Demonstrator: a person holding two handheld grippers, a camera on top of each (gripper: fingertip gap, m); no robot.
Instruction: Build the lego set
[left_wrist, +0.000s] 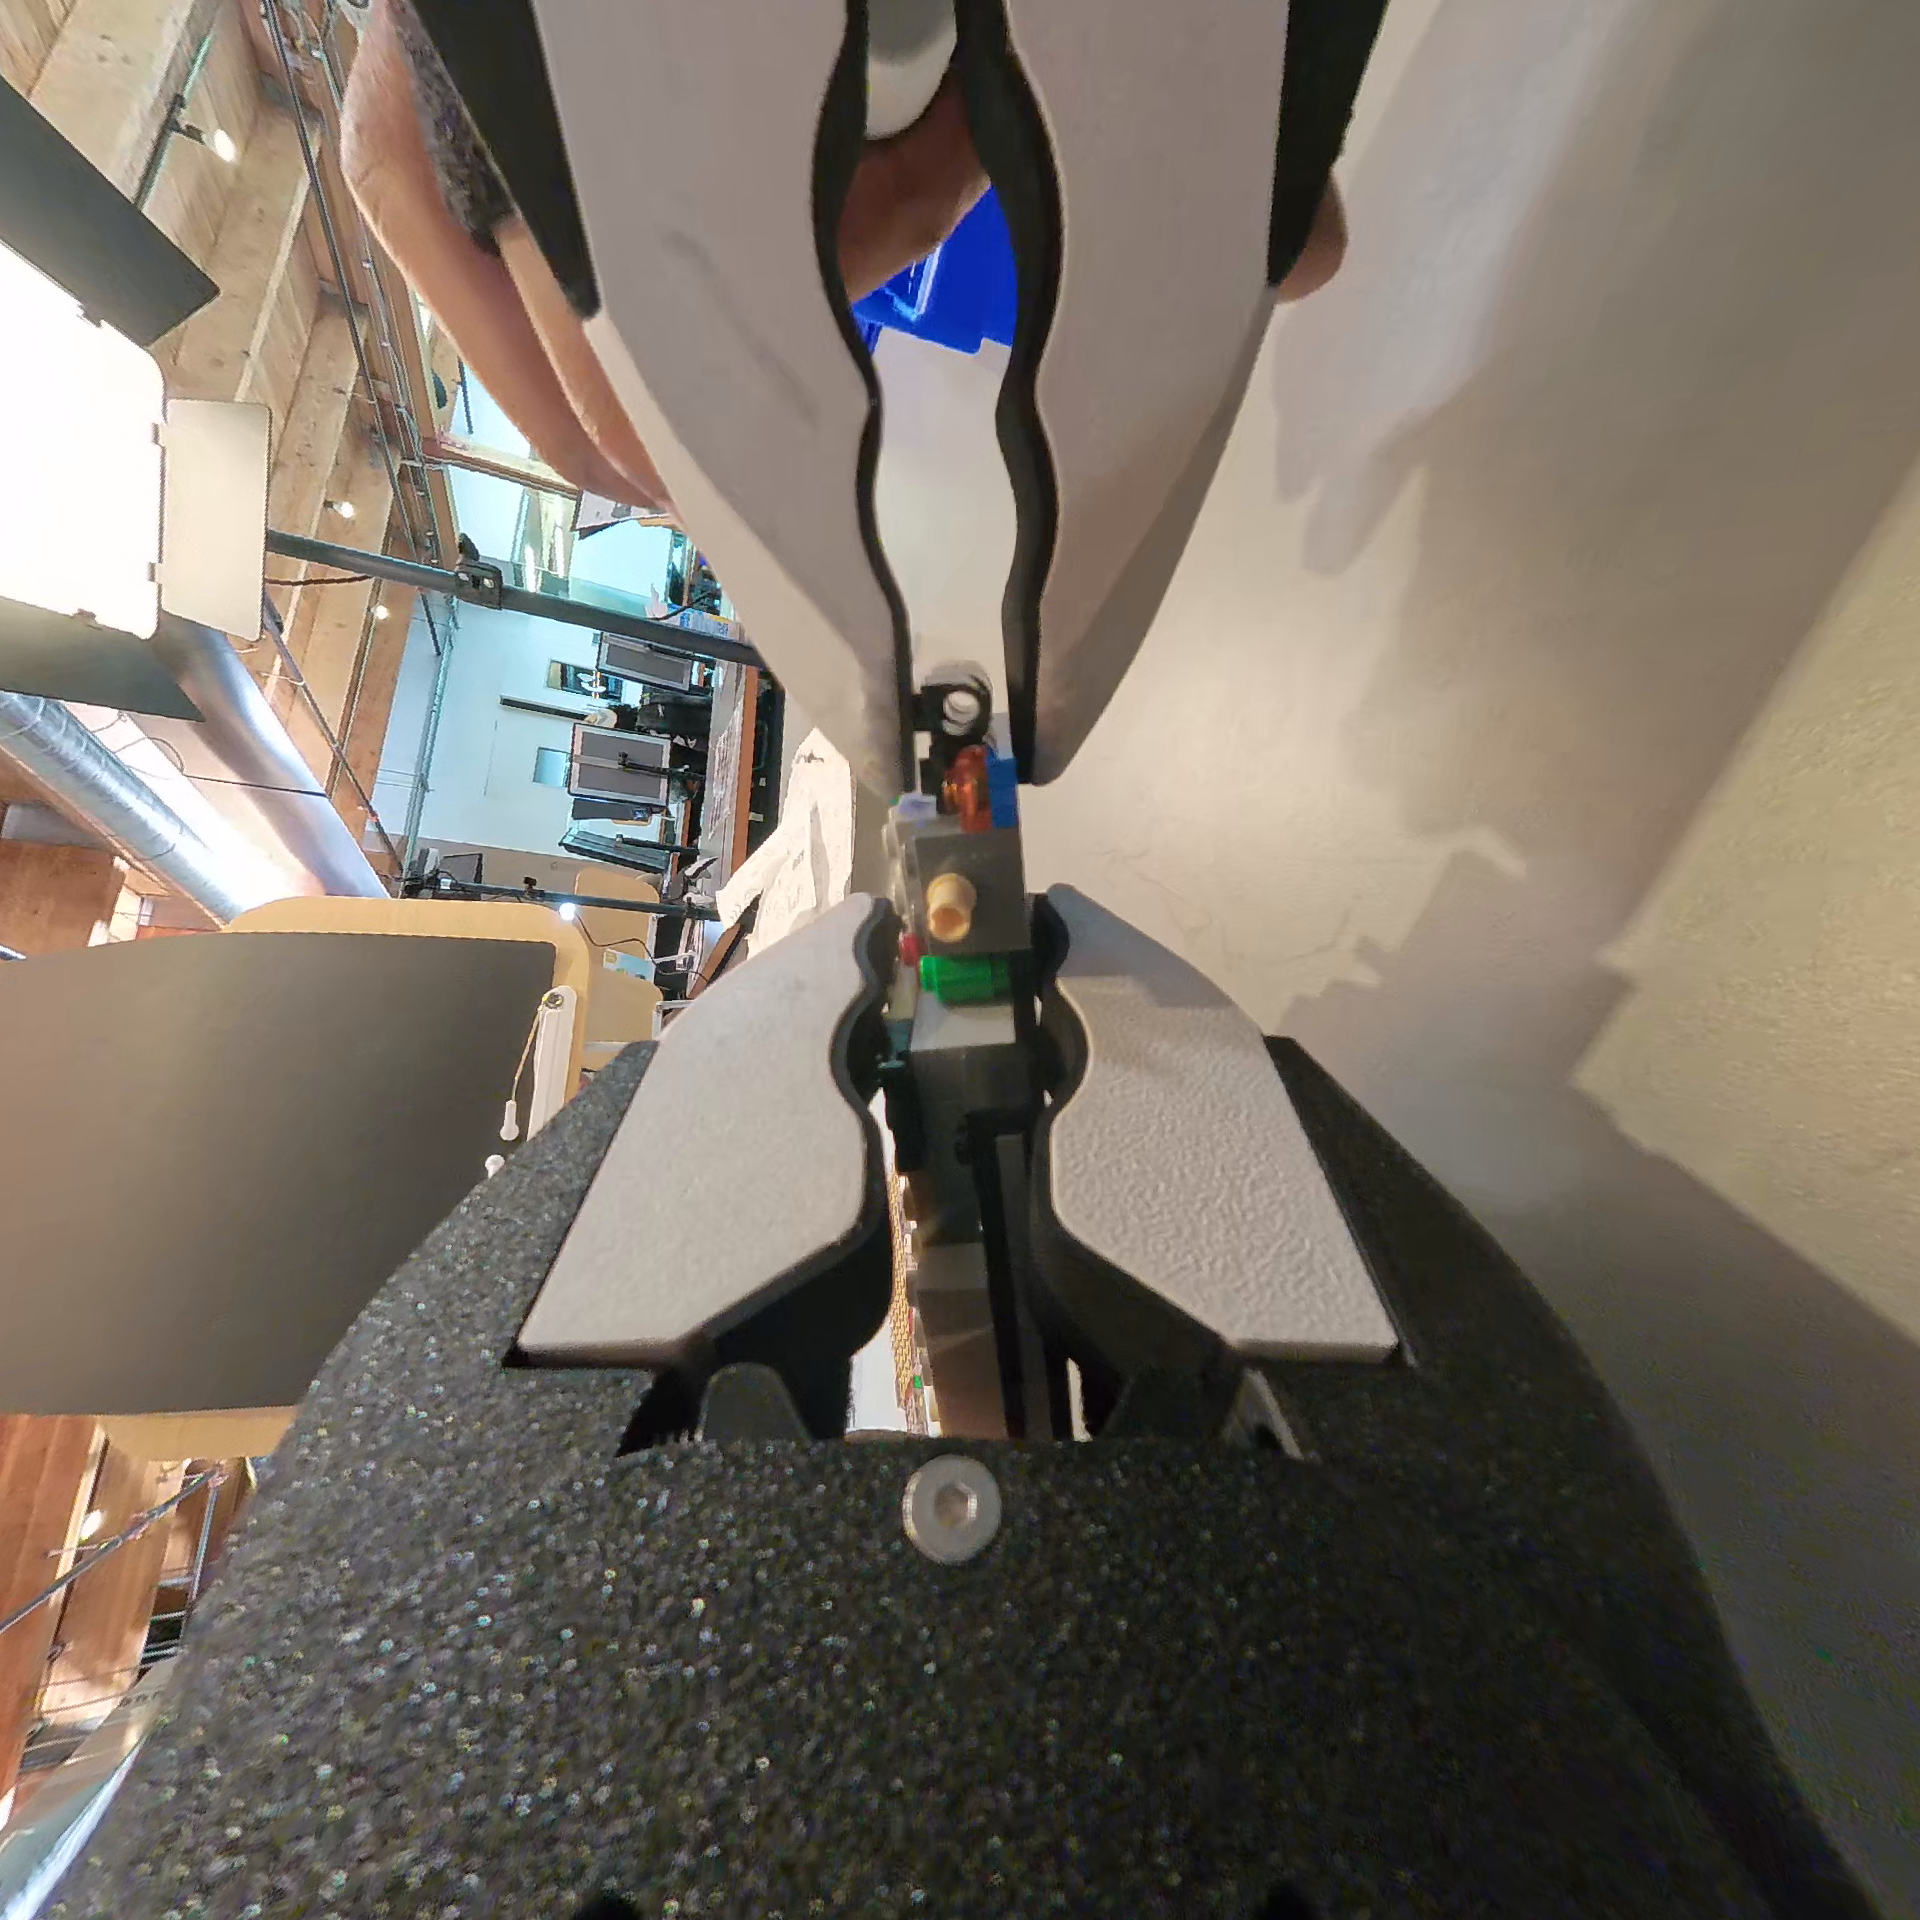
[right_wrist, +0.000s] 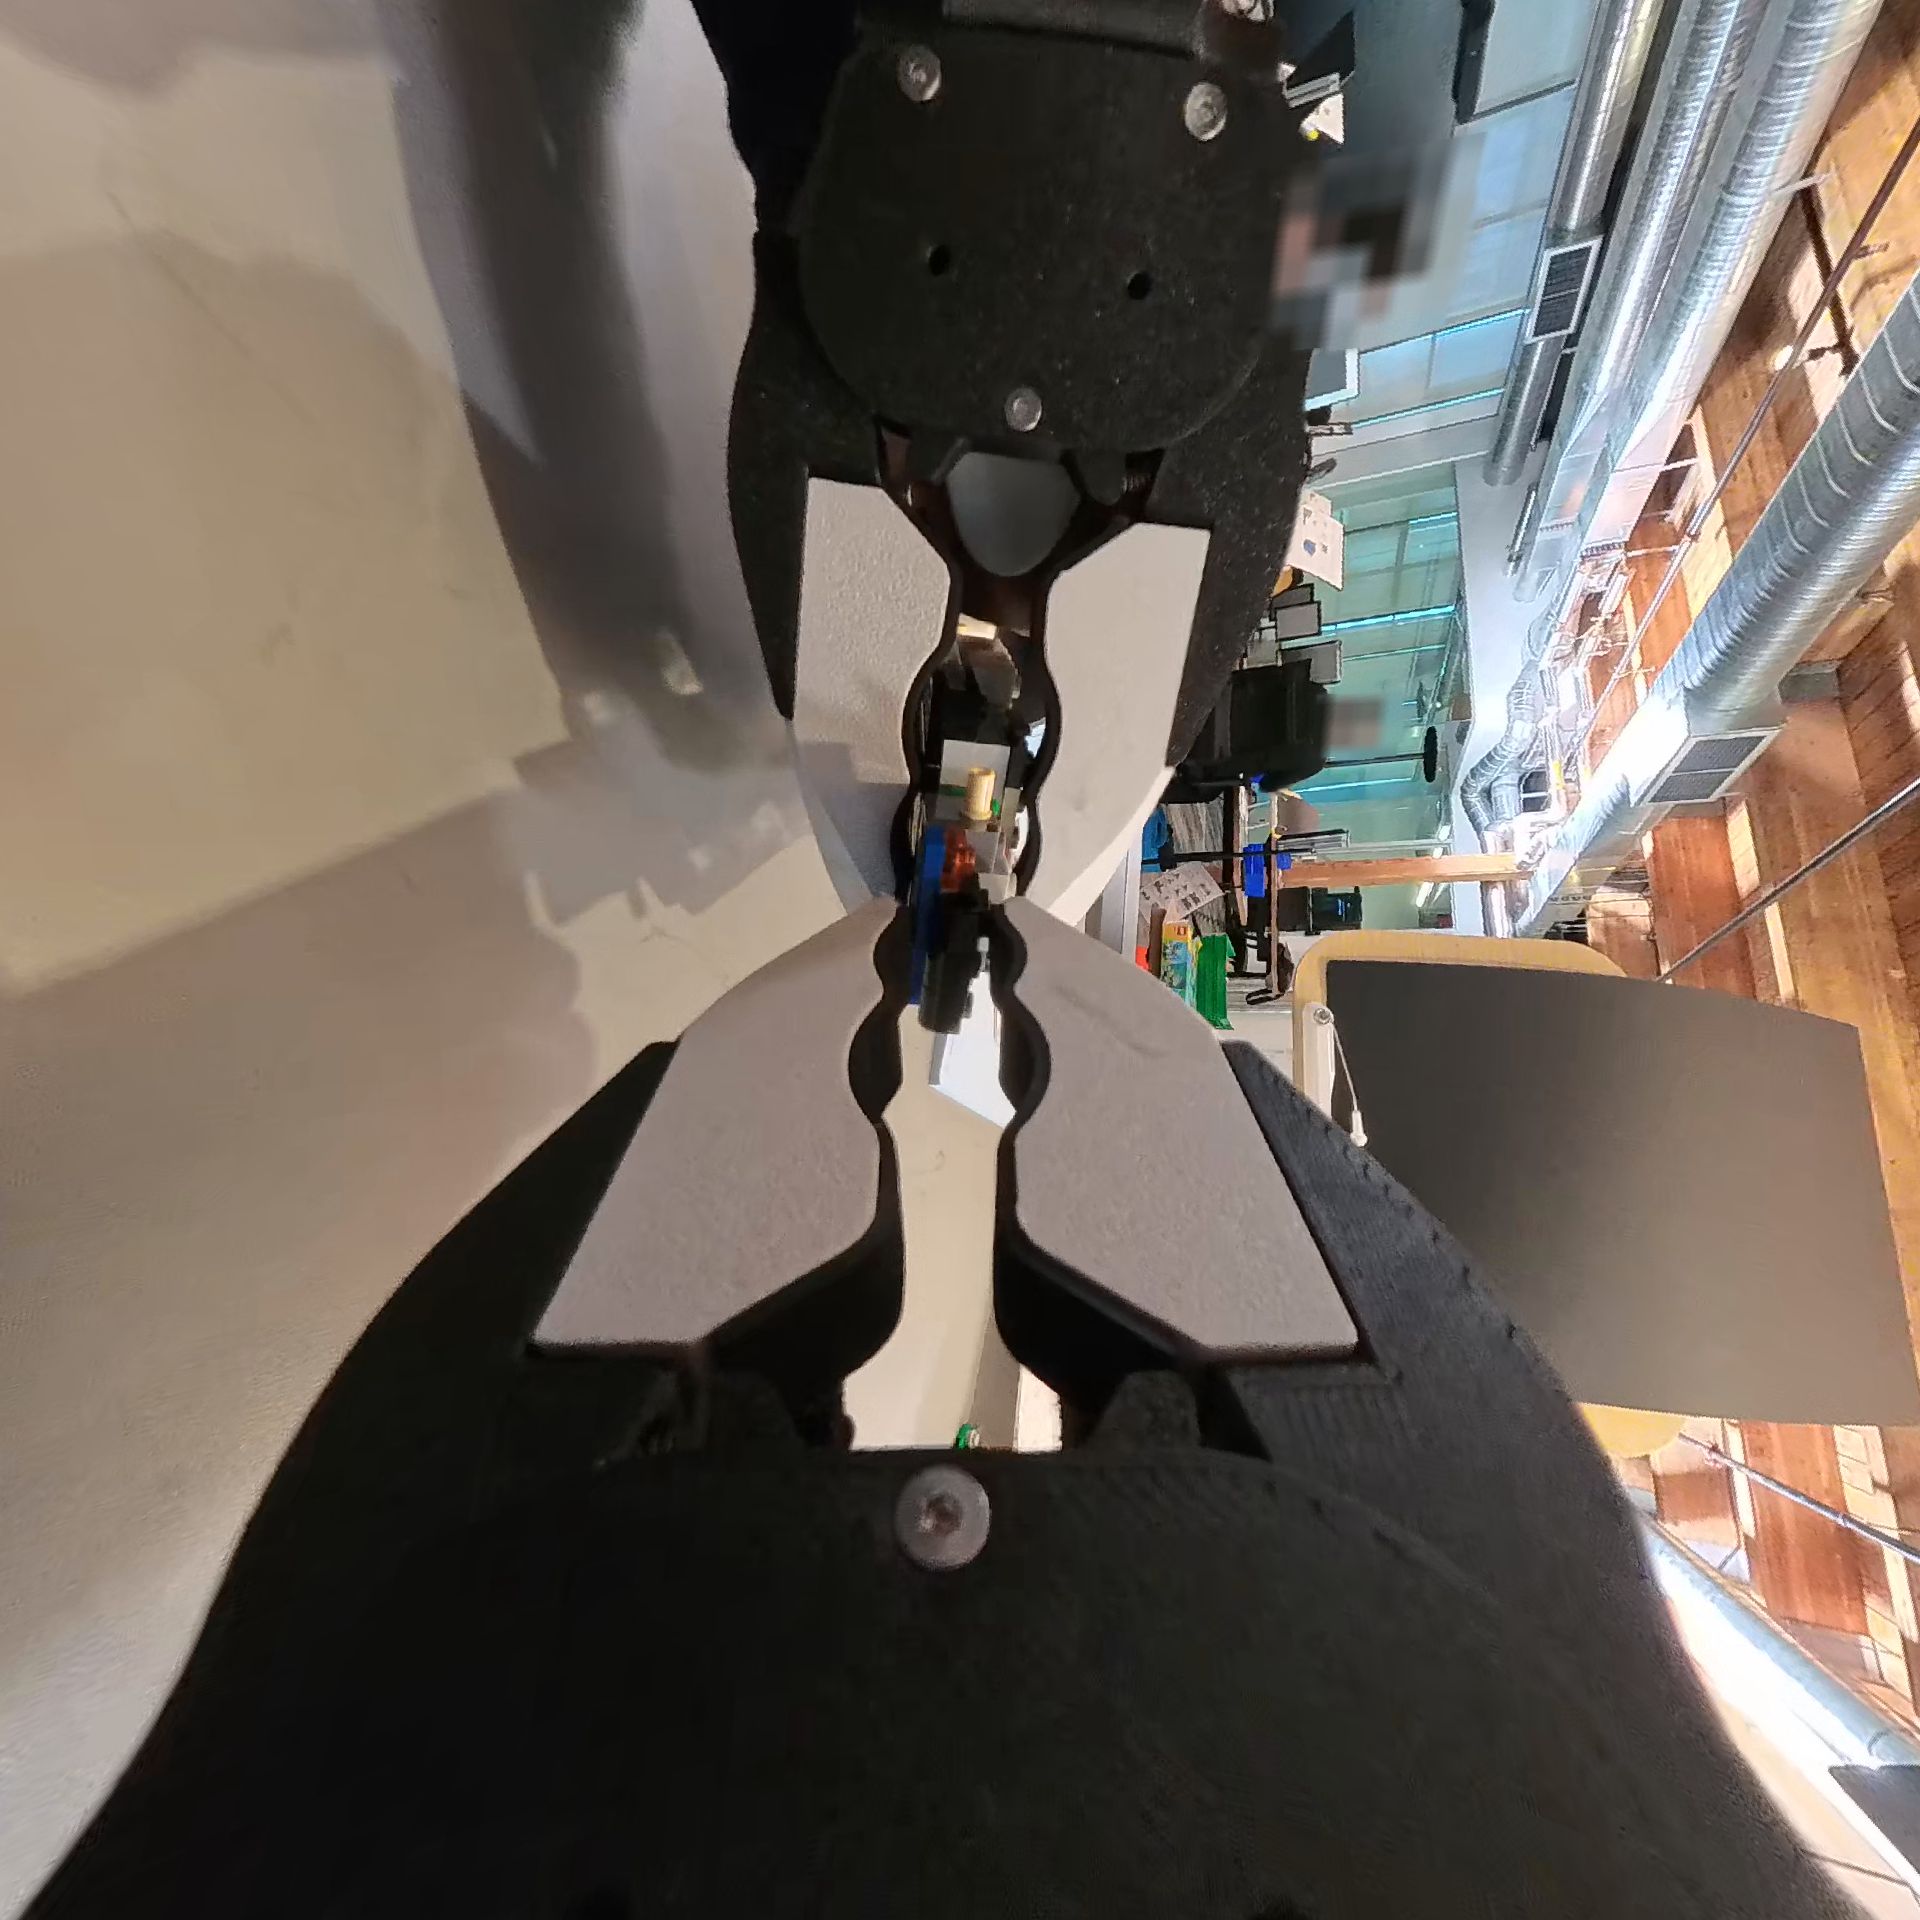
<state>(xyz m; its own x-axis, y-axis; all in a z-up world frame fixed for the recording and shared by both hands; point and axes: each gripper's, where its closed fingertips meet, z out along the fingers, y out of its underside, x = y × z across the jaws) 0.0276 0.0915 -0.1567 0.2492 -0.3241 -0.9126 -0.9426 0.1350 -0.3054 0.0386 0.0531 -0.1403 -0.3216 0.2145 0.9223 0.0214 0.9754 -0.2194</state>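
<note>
Two grippers meet tip to tip on one toy-brick assembly (left_wrist: 971, 904), held in air beside white wall (left_wrist: 1455, 623). Left gripper (left_wrist: 961, 956) clamps grey block end. Right gripper (right_wrist: 945, 935) pinches black-and-blue end. Risk: pull or twist between grips could pop small studs loose, or assembly could split. Count: one tan peg (left_wrist: 951, 902), one green stud (left_wrist: 961, 977), one orange piece (left_wrist: 971, 800).

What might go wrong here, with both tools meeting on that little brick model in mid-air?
1. The brick model hangs above the white table, gripped at one end by the left tool and at the other by the right tool. Pulling or twisting unevenly could snap it apart.
2. Small add-ons, such as the orange piece and tan peg, sit near the fingertips and could be knocked off.
</note>
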